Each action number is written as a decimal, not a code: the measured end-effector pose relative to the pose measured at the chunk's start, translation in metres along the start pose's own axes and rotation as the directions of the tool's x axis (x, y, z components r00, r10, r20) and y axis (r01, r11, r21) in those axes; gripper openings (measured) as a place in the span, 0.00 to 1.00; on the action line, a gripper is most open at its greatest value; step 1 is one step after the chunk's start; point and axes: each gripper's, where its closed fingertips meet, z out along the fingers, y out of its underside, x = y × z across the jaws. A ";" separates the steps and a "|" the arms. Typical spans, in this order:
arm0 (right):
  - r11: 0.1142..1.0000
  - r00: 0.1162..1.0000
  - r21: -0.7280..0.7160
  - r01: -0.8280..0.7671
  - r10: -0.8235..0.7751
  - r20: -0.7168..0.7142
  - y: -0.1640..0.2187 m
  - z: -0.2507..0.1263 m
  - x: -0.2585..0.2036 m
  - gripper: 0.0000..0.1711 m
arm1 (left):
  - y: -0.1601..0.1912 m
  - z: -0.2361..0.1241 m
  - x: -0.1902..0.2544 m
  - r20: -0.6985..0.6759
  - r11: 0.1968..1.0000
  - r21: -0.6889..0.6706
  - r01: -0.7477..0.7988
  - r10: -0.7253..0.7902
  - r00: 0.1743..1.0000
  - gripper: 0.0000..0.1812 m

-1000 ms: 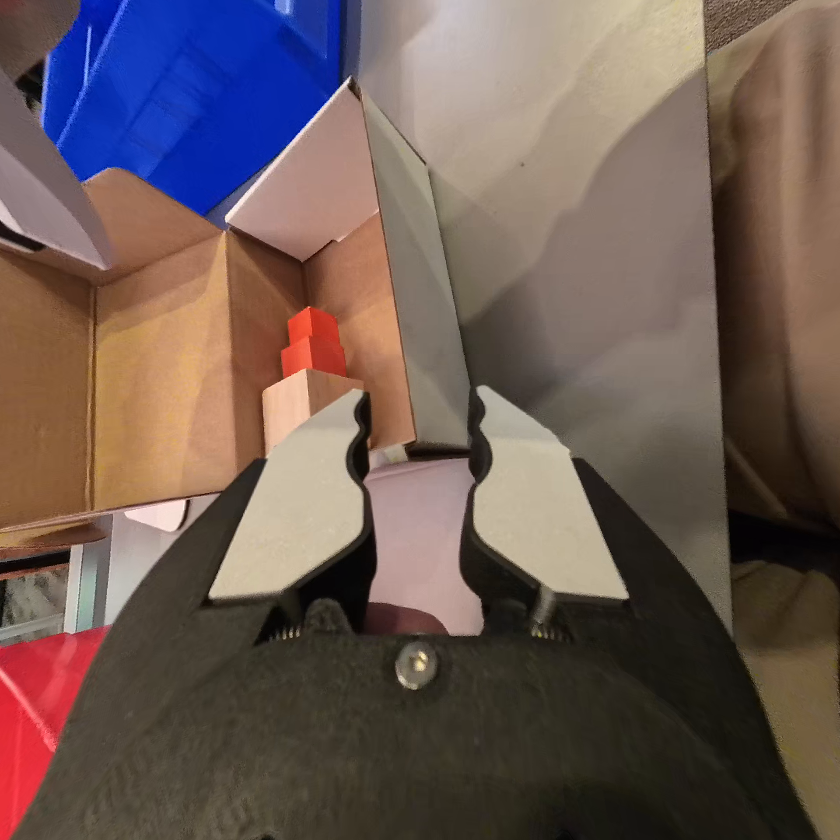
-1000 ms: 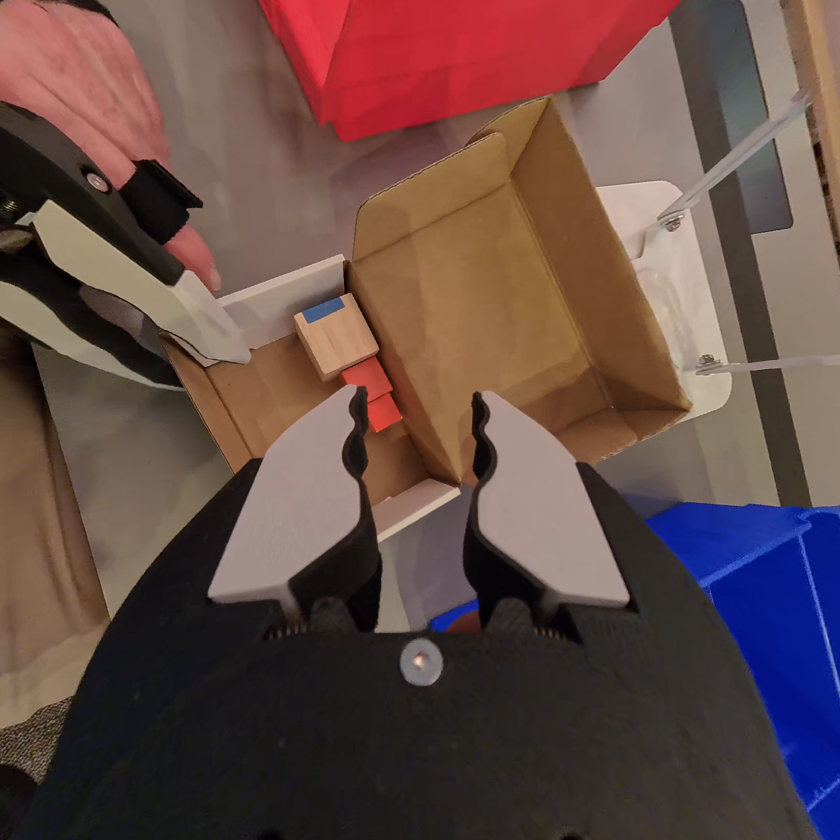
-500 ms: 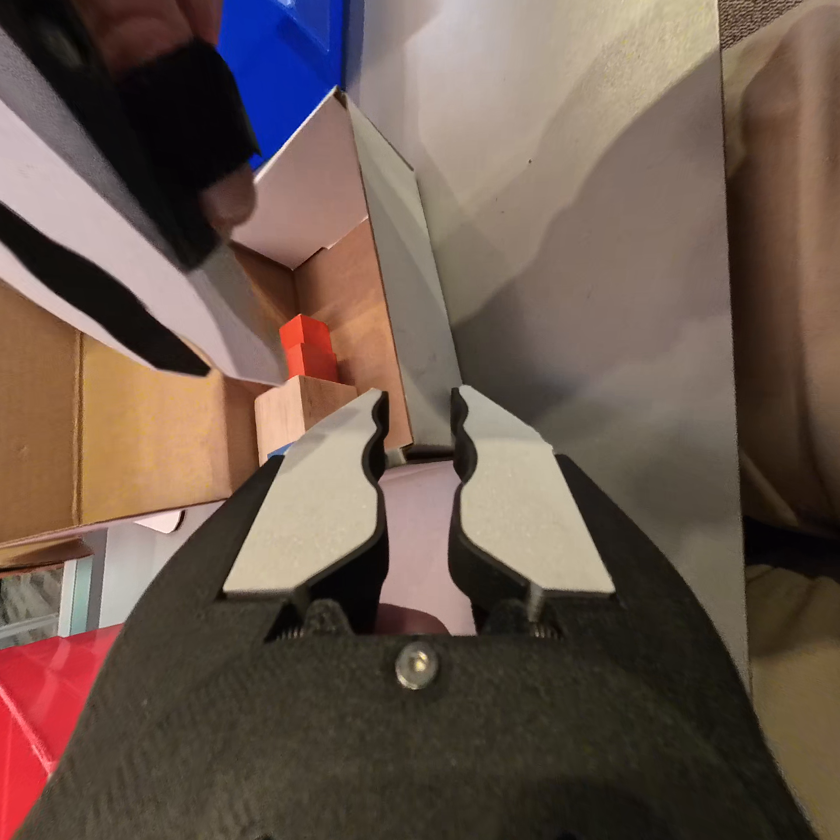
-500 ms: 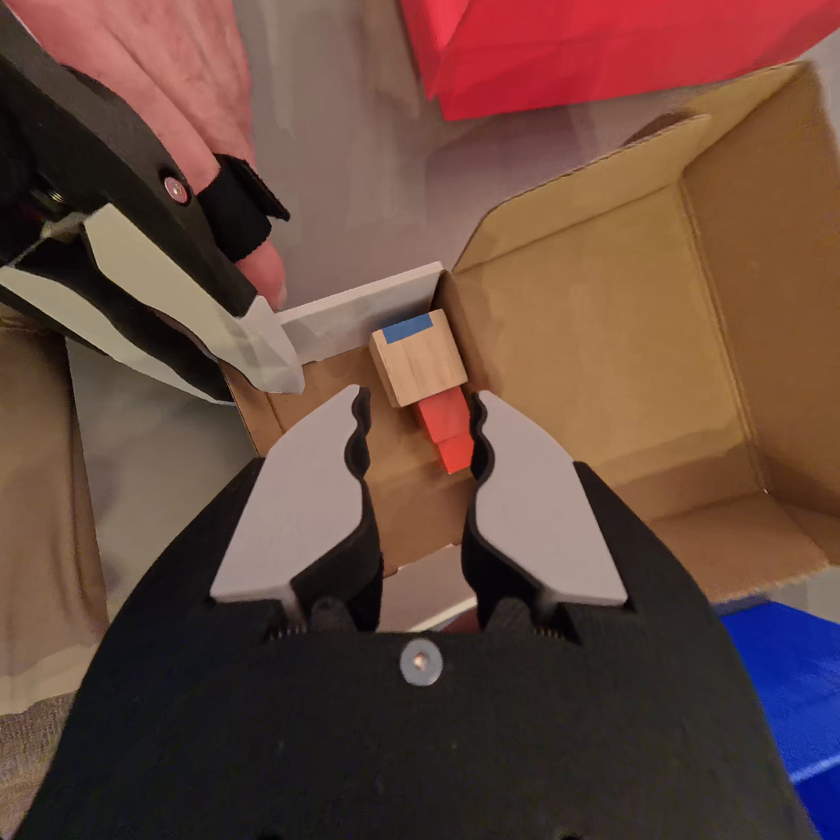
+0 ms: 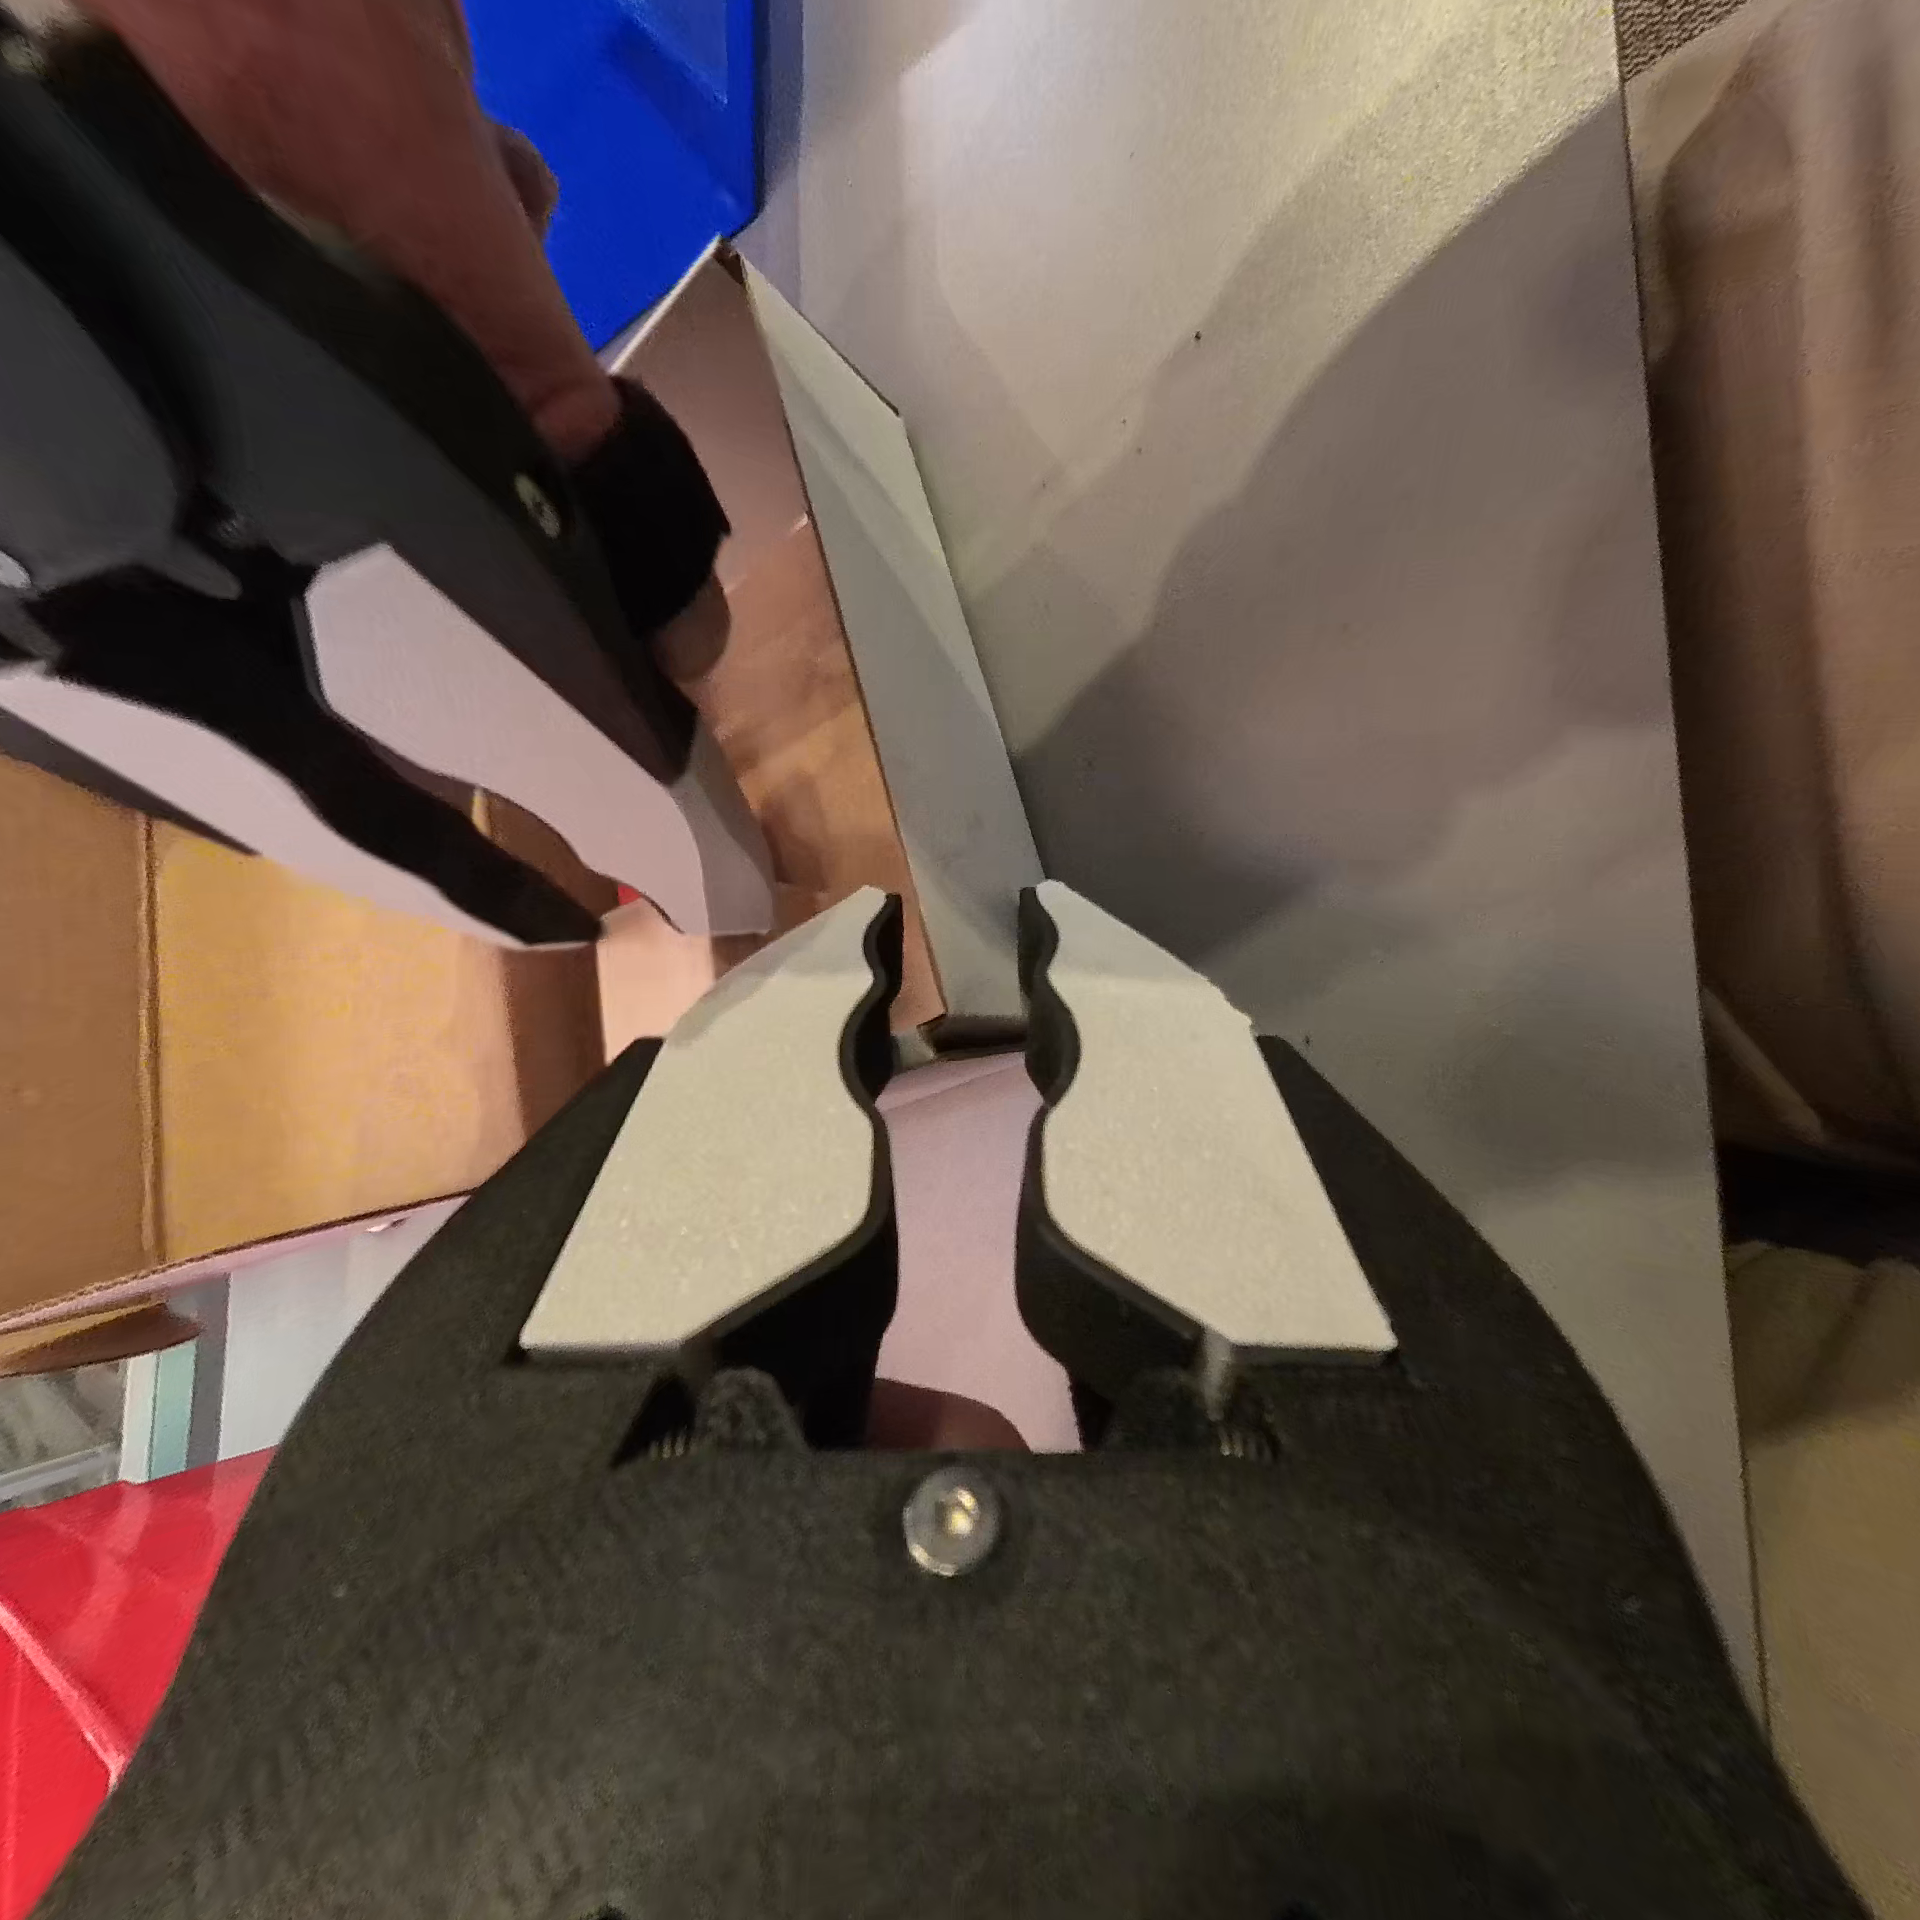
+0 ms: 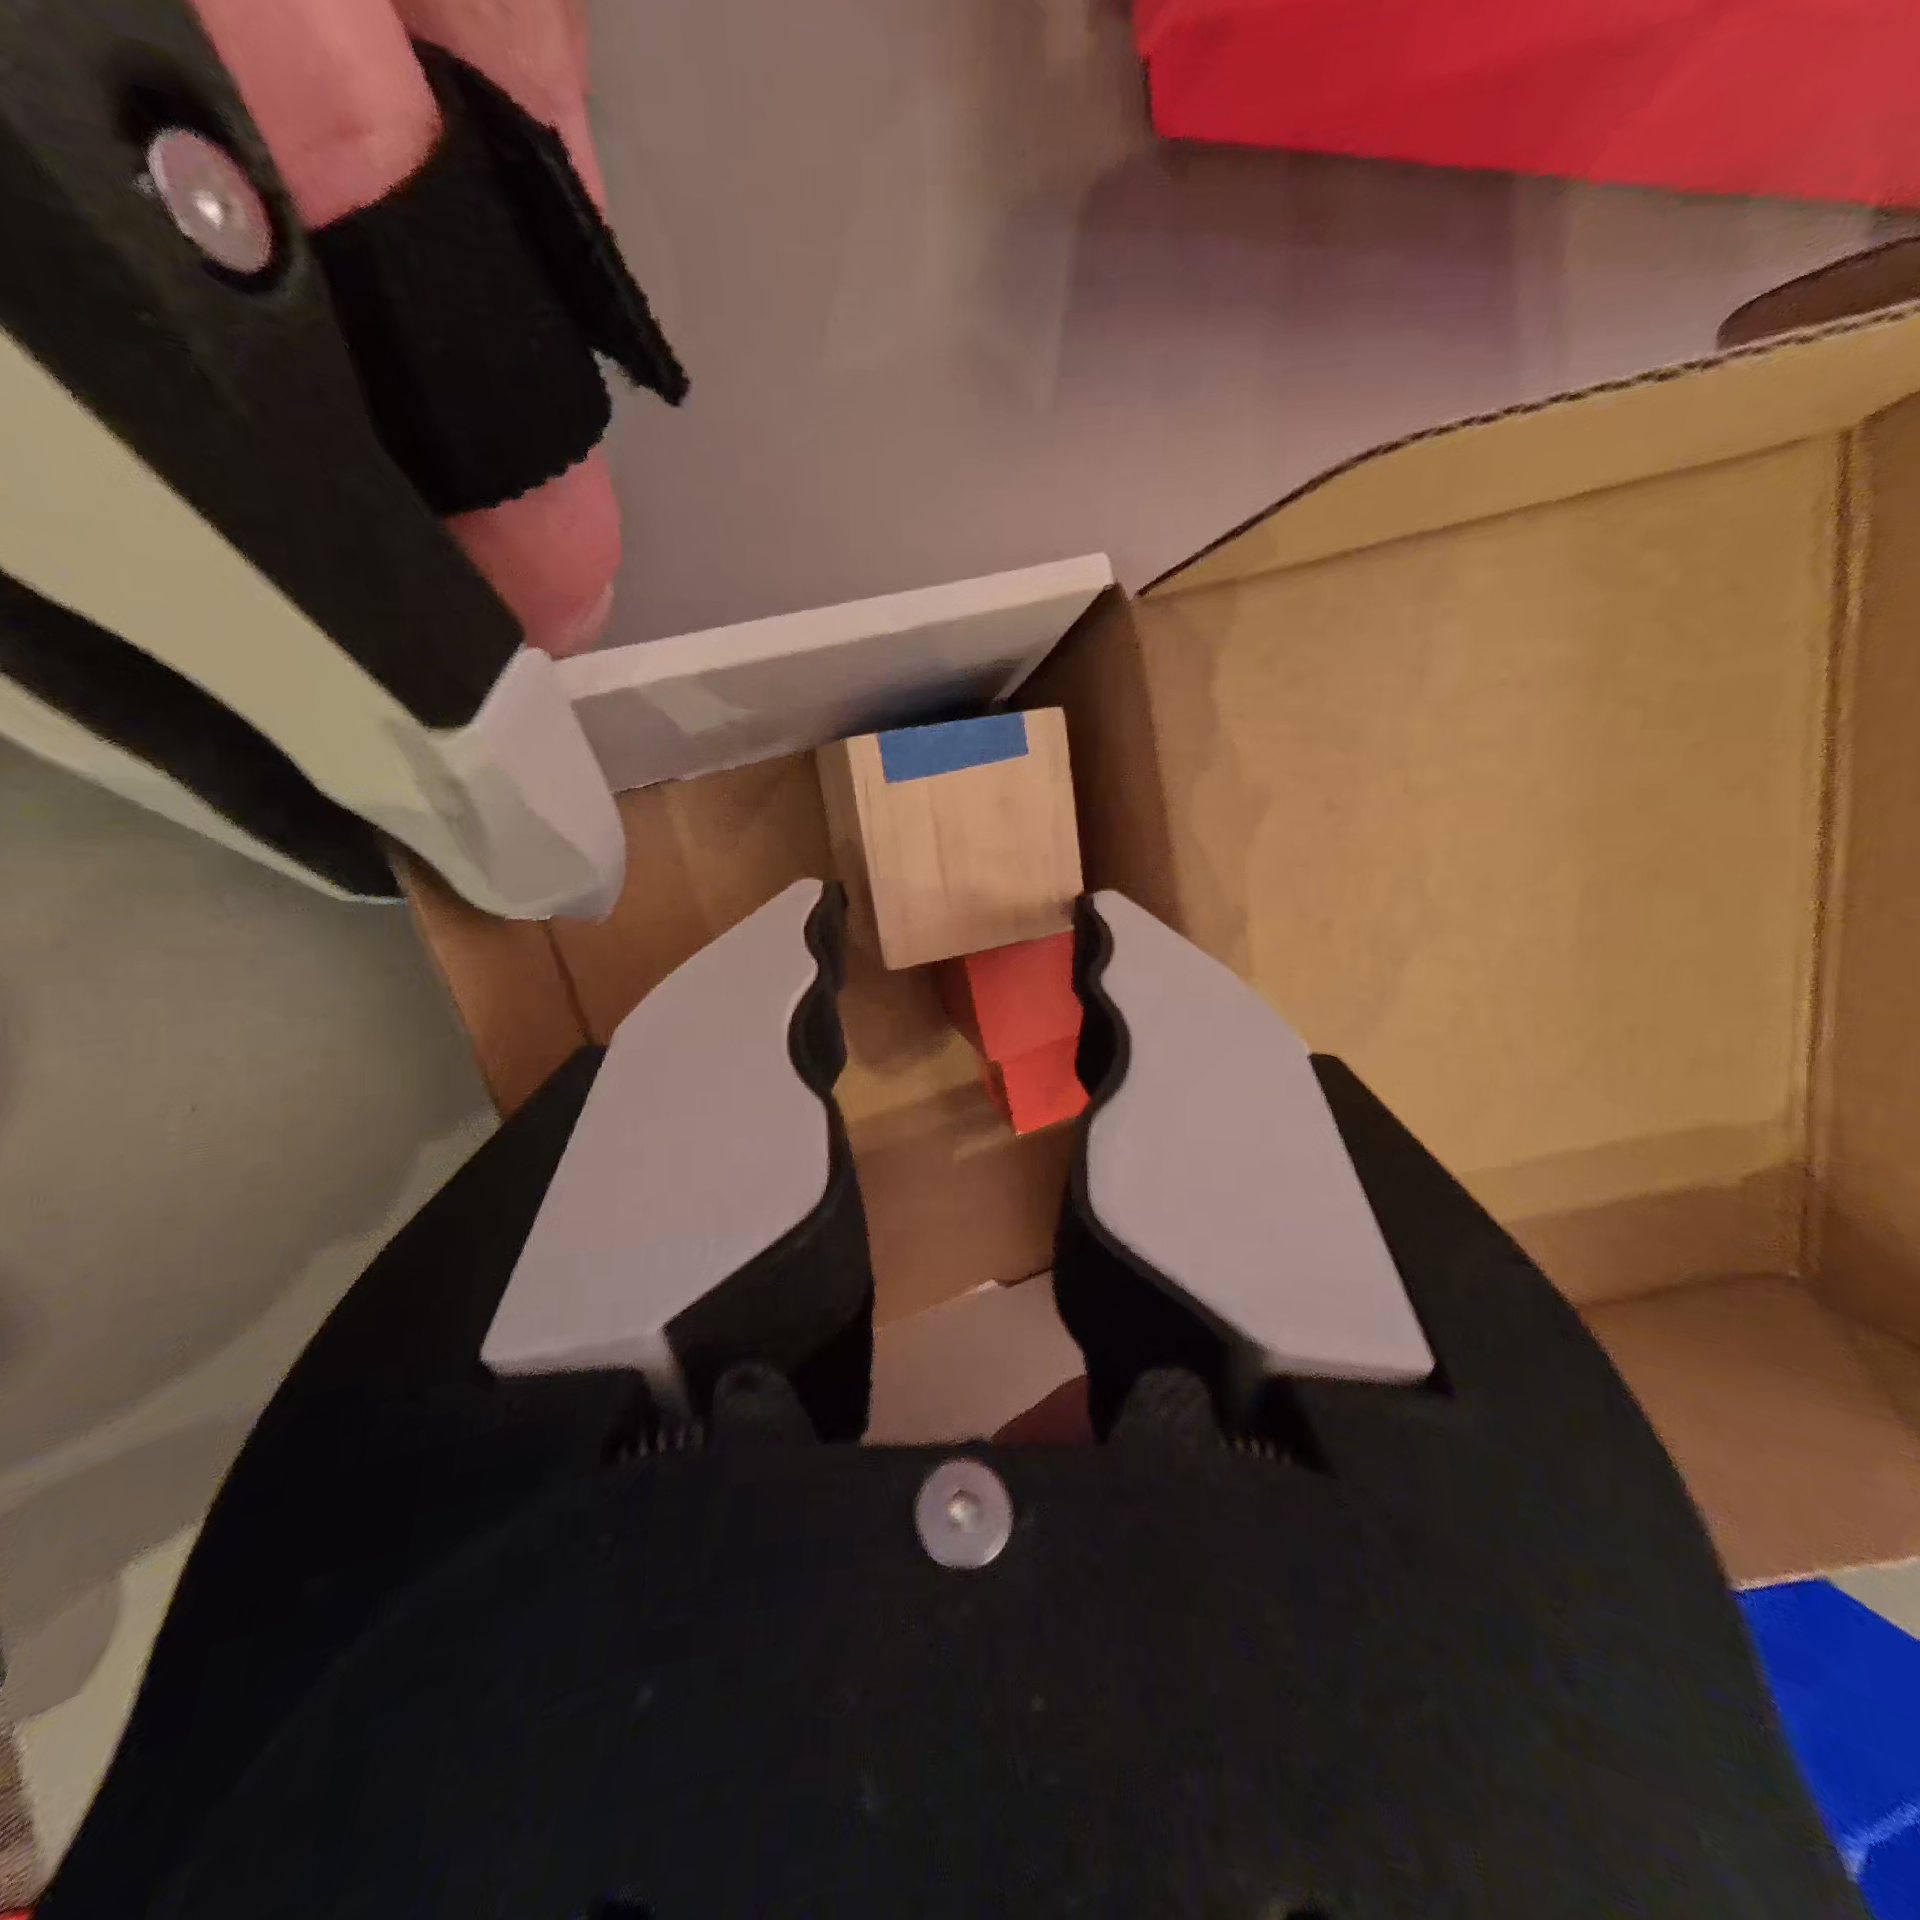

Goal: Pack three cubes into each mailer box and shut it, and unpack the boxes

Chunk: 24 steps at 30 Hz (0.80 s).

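Observation:
An open mailer box, brown inside and white outside, lies on the grey table. A wooden cube (image 6: 961,831) with blue tape and two red cubes (image 6: 1023,1003) lie in a row along an inner wall. My right gripper (image 6: 954,909) is open inside the box. Its fingertips straddle the red cubes and reach the wooden cube's near corners. It also shows in the left wrist view (image 5: 655,914), where it hides the cubes. My left gripper (image 5: 961,935) is shut on the corner of the box's white side wall (image 5: 914,727). It shows in the right wrist view (image 6: 540,831) at that wall (image 6: 831,665).
A red bin (image 6: 1507,83) stands beyond the box and shows at the lower left of the left wrist view (image 5: 83,1621). A blue bin (image 5: 644,135) stands on the box's other side. Bare grey table (image 5: 1299,520) ends at beige fabric (image 5: 1787,623).
My right gripper has come down into the box until its fingertips flank the cubes. My left gripper's jaws have narrowed onto the box wall.

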 end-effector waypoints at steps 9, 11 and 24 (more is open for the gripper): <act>0.999 0.999 -0.041 0.036 -0.036 0.009 -0.002 0.006 -0.001 0.32 | 0.001 0.000 -0.001 -0.001 1.000 -0.004 -0.010 0.010 1.000 0.12; 0.998 0.999 -0.049 0.044 -0.042 0.027 -0.002 0.014 -0.004 0.32 | 0.002 0.000 -0.001 -0.002 1.000 -0.006 -0.010 0.010 1.000 0.12; 1.000 0.999 0.004 0.014 -0.014 0.038 -0.008 0.009 -0.003 0.26 | 0.013 -0.003 -0.008 0.018 0.999 -0.042 -0.005 0.005 1.000 0.20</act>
